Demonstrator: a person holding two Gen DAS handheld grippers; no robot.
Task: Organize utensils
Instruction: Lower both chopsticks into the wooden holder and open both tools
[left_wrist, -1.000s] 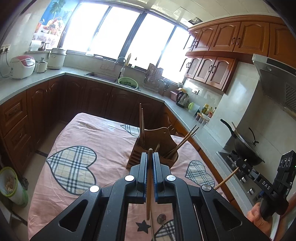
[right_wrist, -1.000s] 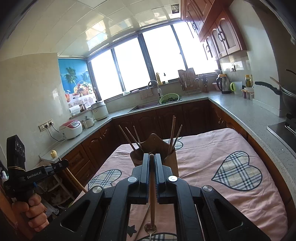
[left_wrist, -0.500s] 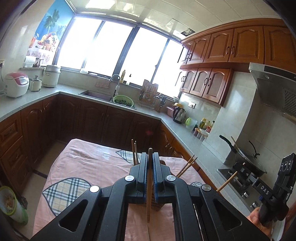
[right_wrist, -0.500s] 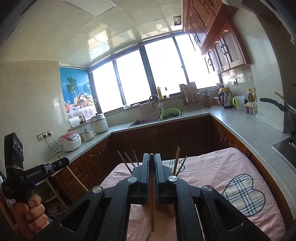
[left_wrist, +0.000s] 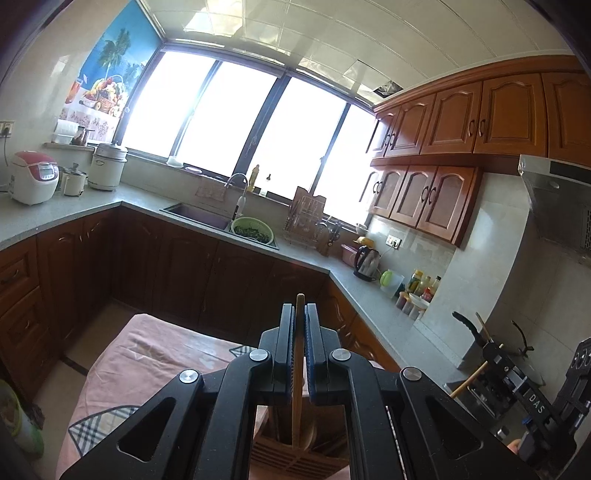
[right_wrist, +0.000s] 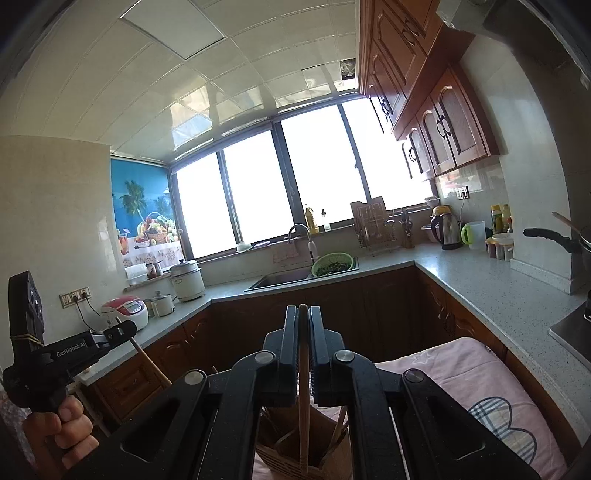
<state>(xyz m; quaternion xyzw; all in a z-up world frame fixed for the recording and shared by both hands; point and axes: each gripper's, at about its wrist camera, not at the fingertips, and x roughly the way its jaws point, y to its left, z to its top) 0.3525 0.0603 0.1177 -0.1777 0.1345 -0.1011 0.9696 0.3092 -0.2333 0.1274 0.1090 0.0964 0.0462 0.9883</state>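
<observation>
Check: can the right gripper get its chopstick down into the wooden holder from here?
Probably yes. The right gripper is shut on a chopstick hanging over the wooden holder, with nothing visibly between.

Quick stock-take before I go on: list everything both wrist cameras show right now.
utensil holder: 1, wooden, on table below both grippers
table: 1, pink cloth with plaid hearts, centre
rice cooker: 1, white and red, left counter
colander: 1, green, by sink
kettle: 1, steel, right counter
wok: 1, black, on stove
left gripper: black, shut on a wooden utensil
right gripper: black, shut on a wooden utensil
hand: 1, holds left gripper
</observation>
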